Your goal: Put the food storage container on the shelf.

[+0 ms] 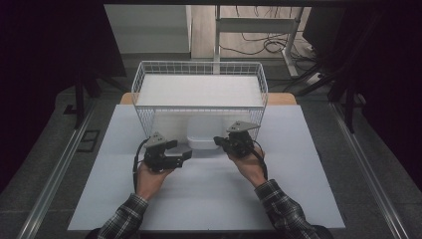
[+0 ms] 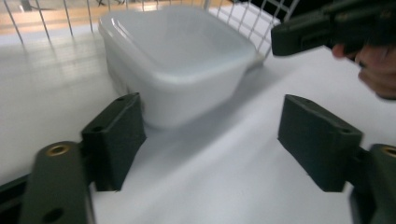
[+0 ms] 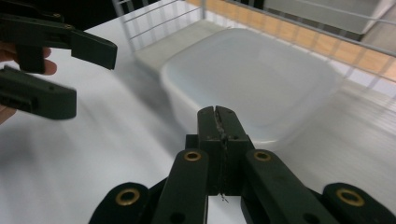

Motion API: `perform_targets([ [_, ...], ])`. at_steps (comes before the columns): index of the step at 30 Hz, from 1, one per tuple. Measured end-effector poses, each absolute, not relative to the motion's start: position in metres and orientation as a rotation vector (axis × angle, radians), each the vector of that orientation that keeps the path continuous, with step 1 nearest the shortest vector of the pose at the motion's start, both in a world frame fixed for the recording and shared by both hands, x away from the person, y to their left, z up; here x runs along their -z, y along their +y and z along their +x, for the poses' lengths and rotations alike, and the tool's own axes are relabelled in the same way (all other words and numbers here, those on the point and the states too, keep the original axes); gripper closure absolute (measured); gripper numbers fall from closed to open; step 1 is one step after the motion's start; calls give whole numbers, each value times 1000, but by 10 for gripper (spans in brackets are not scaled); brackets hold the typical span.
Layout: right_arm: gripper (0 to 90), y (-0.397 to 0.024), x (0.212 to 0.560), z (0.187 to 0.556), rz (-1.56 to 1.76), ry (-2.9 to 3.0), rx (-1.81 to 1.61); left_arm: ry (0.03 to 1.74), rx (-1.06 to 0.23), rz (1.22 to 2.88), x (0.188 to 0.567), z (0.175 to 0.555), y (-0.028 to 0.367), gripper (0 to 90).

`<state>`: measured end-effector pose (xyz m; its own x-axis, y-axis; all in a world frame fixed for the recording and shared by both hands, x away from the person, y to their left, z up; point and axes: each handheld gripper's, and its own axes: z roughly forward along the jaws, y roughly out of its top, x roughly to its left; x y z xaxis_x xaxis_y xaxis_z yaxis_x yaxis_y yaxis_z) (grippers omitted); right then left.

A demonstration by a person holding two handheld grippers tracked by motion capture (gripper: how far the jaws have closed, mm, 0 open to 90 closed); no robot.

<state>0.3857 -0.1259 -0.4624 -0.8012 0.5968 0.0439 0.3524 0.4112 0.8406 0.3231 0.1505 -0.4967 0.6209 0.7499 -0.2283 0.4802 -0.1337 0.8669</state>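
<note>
A white squarish plastic tub point(image 1: 203, 134) stands on the white table sheet, right against the near wall of a white wire basket point(image 1: 140, 79). My left gripper point(image 1: 181, 149) sits just left of the tub, pointing right. In the left gripper view its jaws point(image 2: 210, 140) stand open with only table between them and the tub point(image 2: 177, 60) ahead. My right gripper point(image 1: 219, 142) is at the tub's right side. In the right gripper view it point(image 3: 218, 114) is shut on nothing, its tip close to the tub point(image 3: 252, 79), with the left gripper point(image 3: 70, 70) beyond.
The wire basket has a white liner point(image 1: 199, 89) on its bottom and takes up the far middle of the table. The white sheet point(image 1: 209, 194) spreads toward the near edge. Chair legs and cables point(image 1: 259, 45) lie on the floor behind. Dark stands flank both sides.
</note>
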Motion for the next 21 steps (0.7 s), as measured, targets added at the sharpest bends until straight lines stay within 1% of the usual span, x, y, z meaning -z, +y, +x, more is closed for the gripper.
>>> perform_targets([
  [3,886,-120,467,380,792,2443,-1312,977,-328,1785,498,304,153,174],
  [4,886,-116,472,379,781,2463,-1295,966,-332,1782,499,293,155,148],
  [5,886,-116,472,379,781,2463,-1295,966,-332,1782,499,293,155,134],
  [6,886,-115,474,379,782,2470,-1291,961,-349,1787,500,286,156,134],
  [7,885,-111,479,380,778,2486,-1278,958,-374,1799,503,276,158,116],
  [8,885,-111,479,380,778,2486,-1278,958,-374,1799,503,276,158,101],
  [11,885,-103,487,383,781,2505,-1256,961,-400,1817,510,261,163,79],
  [18,885,-95,501,396,819,2519,-1212,980,-411,1831,516,241,170,66],
  [21,885,-95,503,400,842,2512,-1216,981,-403,1839,517,239,171,67],
])
